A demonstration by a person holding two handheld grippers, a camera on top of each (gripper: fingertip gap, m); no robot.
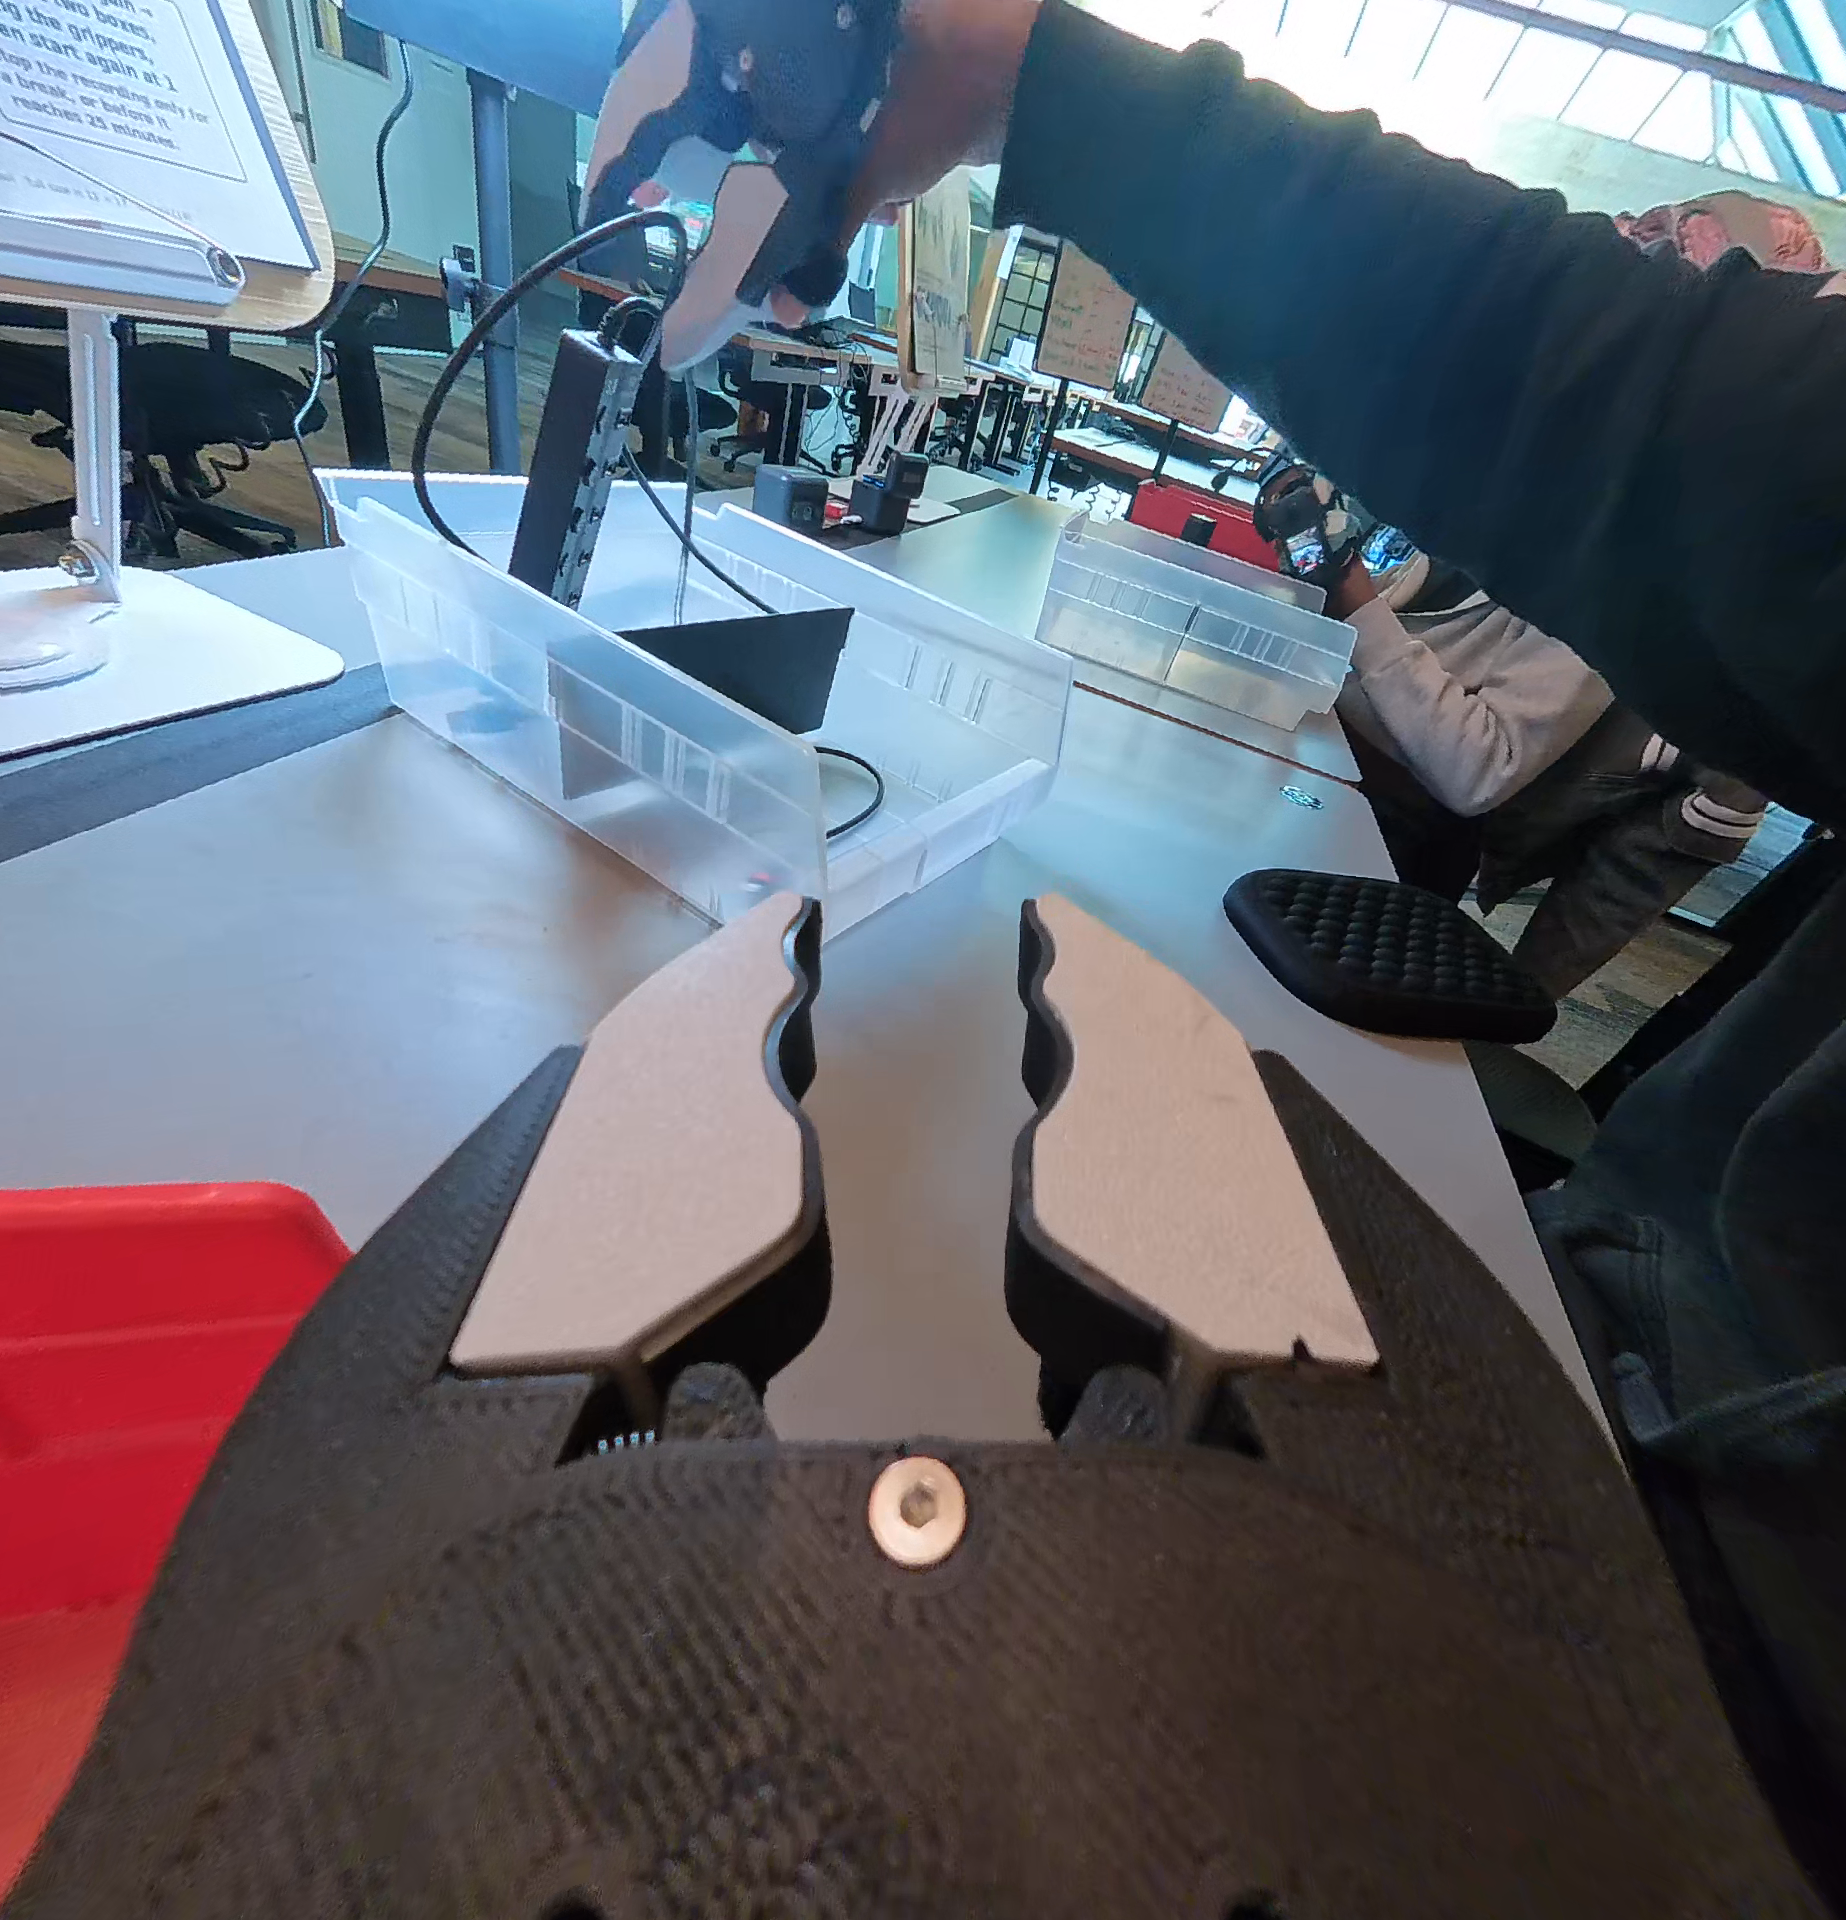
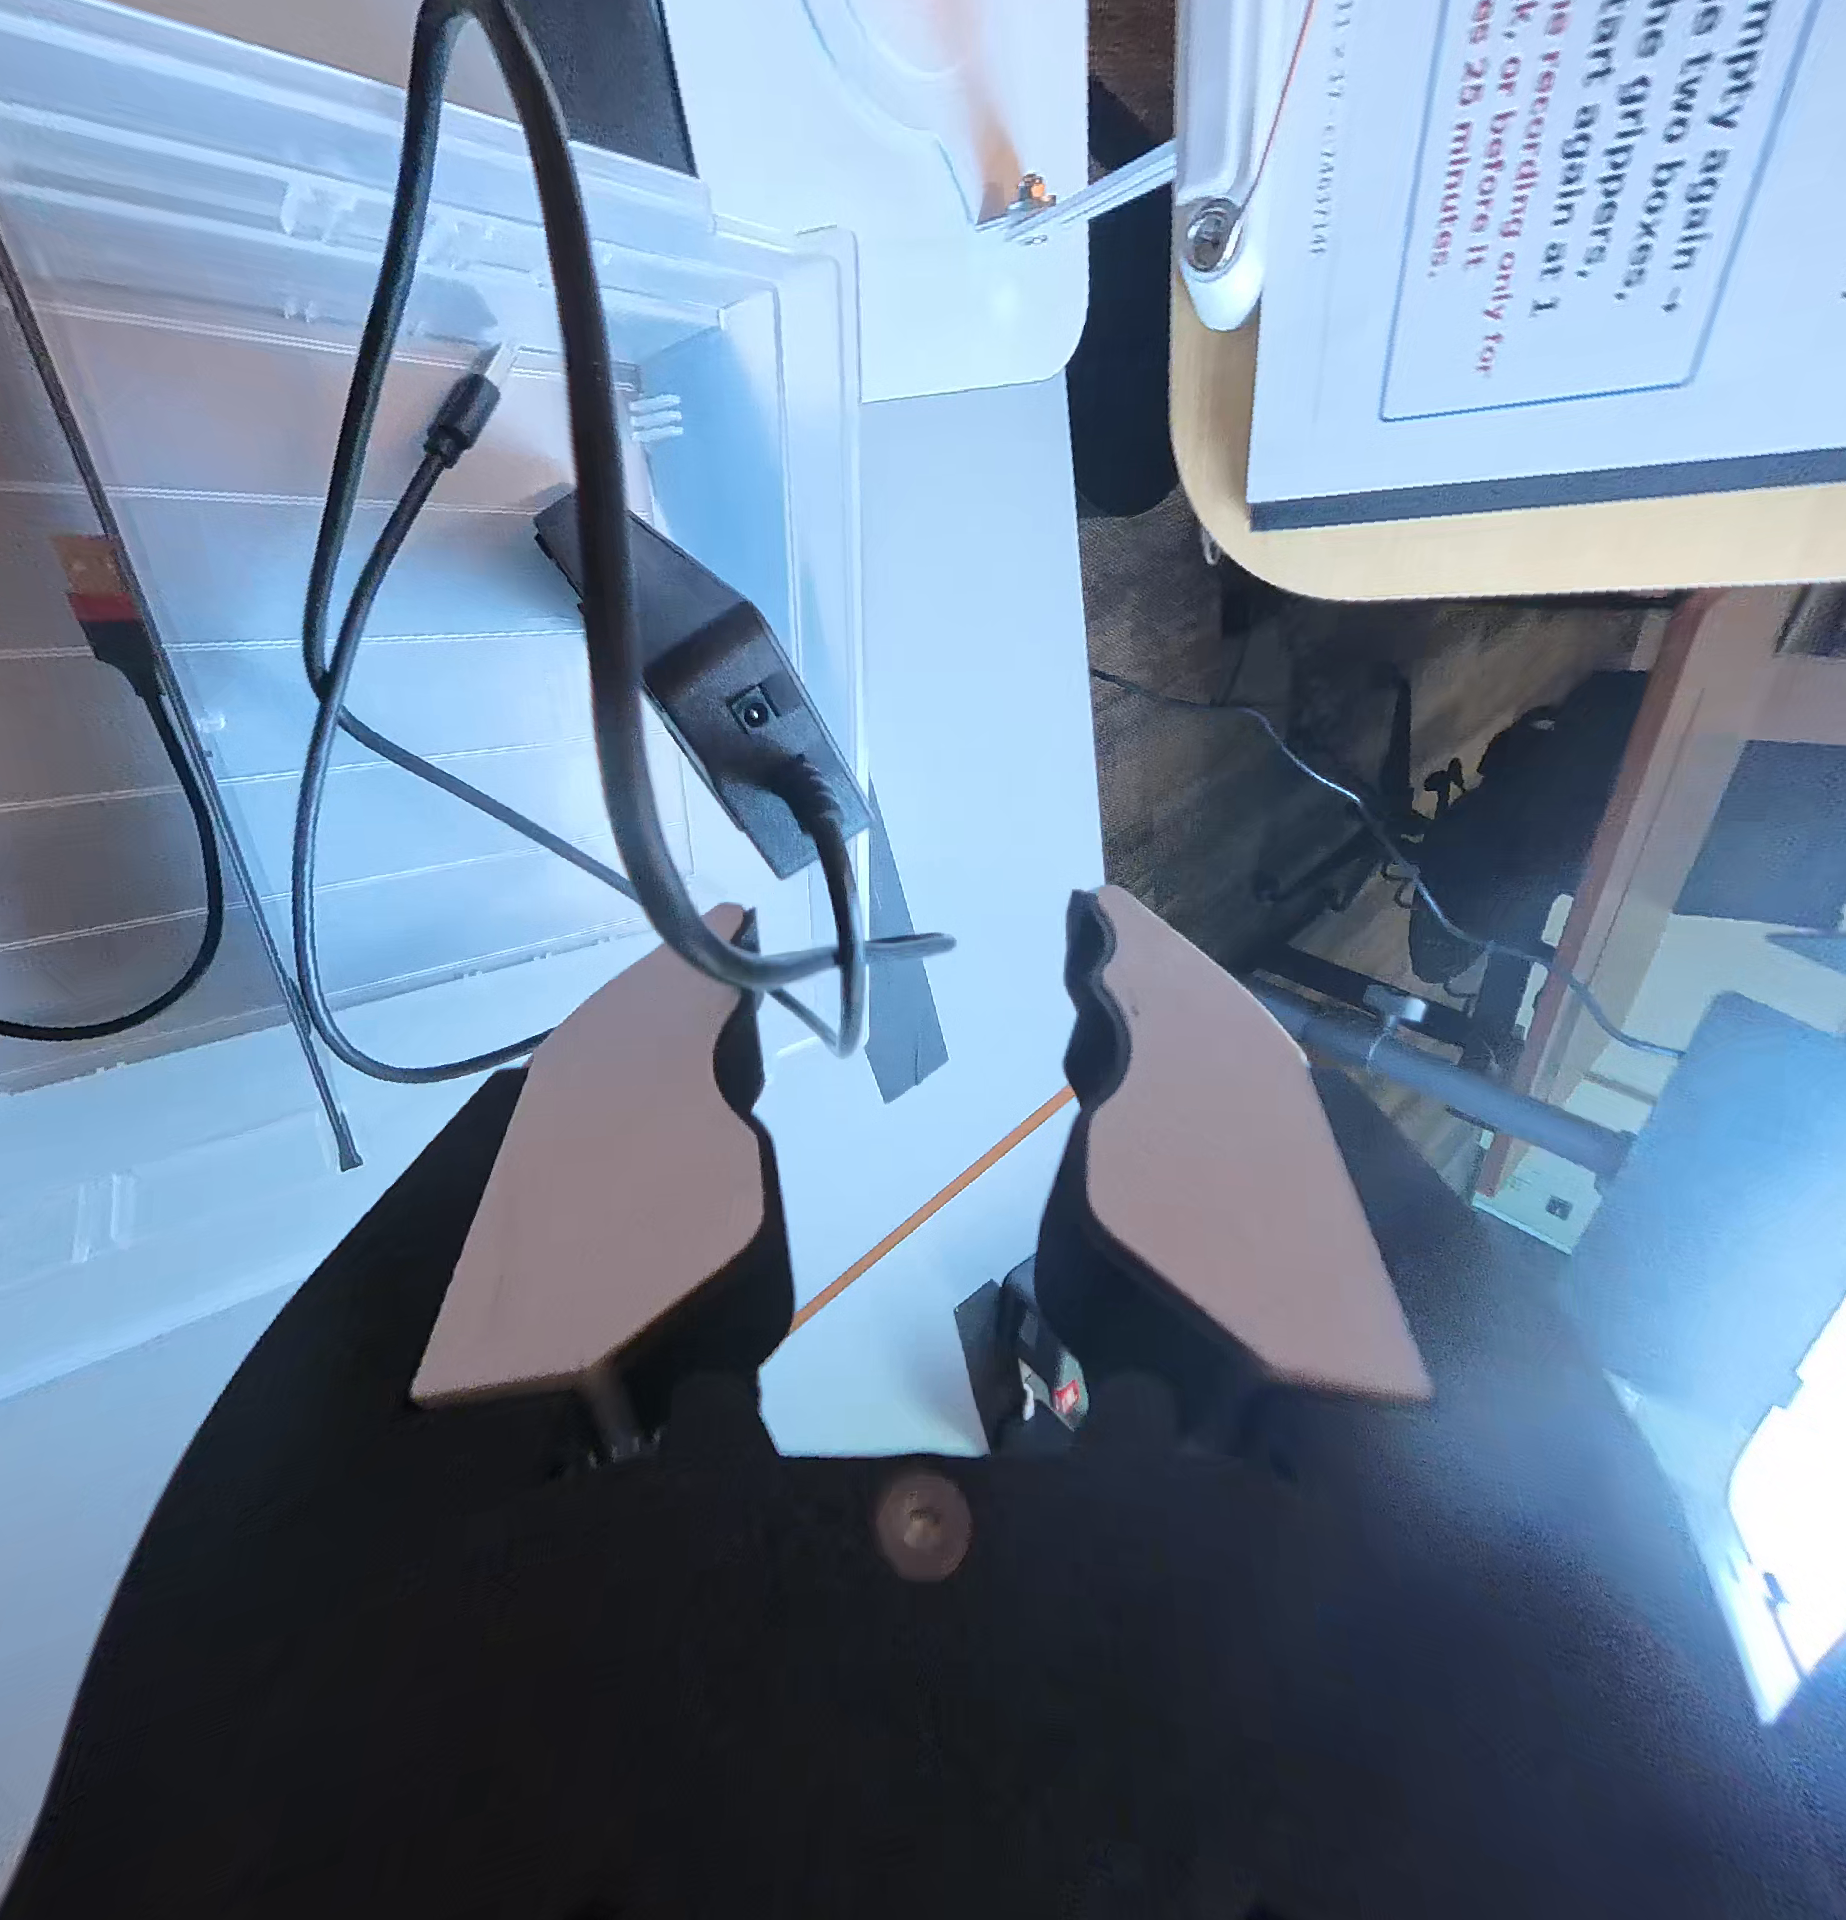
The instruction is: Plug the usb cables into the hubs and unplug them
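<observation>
Blur softens much of the right wrist view, and the black cable [image 2: 597, 582] looping across it runs out of frame at 12 o'clock, so its far end is hidden. That loop drapes over the tip of the right gripper's [image 2: 914, 966] left finger; the jaws stand wide apart and clamp nothing. A black hub [image 2: 711, 675] lies tilted against the clear bin's [image 2: 825, 343] wall at 11 o'clock, a cable plugged into its near end. Loose in the bin lie a black plug [image 2: 467, 400] and a red-tipped plug [image 2: 103, 603].

From the left wrist view, the left gripper [image 1: 919, 935] rests low over the grey table [image 1: 275, 987], parted and empty. At 11 o'clock the clear bin [image 1: 690, 748] holds a tall upright hub [image 1: 576, 478]; its base is hidden behind the frosted wall. A red bin [image 1: 119, 1403] is cut off at 8 o'clock.
</observation>
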